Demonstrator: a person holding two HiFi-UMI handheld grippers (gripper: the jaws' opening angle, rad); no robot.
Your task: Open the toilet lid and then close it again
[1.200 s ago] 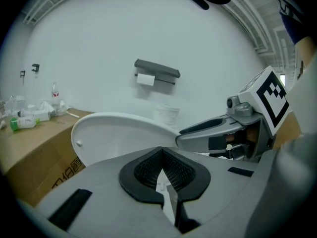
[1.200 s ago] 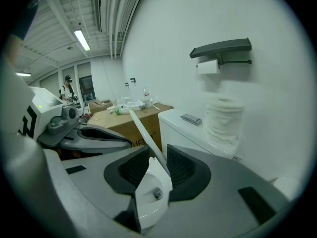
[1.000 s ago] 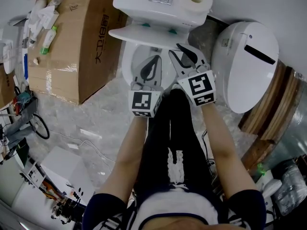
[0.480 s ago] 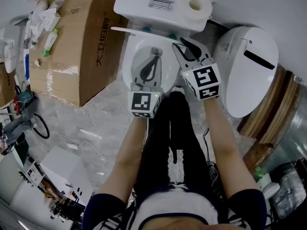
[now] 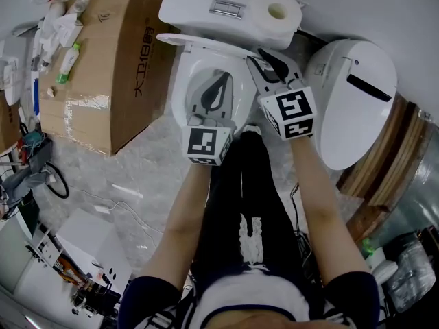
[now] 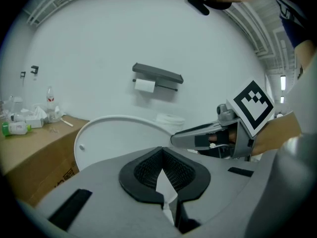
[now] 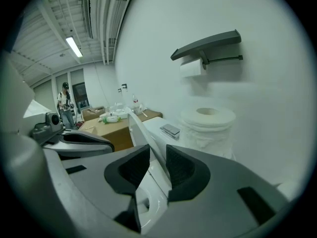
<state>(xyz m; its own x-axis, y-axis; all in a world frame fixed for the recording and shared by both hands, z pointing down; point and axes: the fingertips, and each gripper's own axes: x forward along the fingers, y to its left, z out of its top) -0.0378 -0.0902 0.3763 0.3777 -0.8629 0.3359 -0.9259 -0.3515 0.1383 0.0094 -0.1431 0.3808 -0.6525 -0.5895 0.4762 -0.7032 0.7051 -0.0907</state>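
Right gripper view: right tool (image 7: 157, 171) pinches the stiff, slick, likely light lid (image 7: 140, 132) at its 3 o'clock edge; left tool (image 6: 167, 202) pressed together, empty.

Person: dark navy short sleeves (image 5: 140, 299) with white stripes at hem, black trousers (image 5: 243, 177) with white print. Left gripper (image 5: 221, 82) and right gripper (image 5: 264, 57): grey plastic, black ribbed pads (image 7: 132, 168), white marker cubes (image 5: 208, 144) with black squares.
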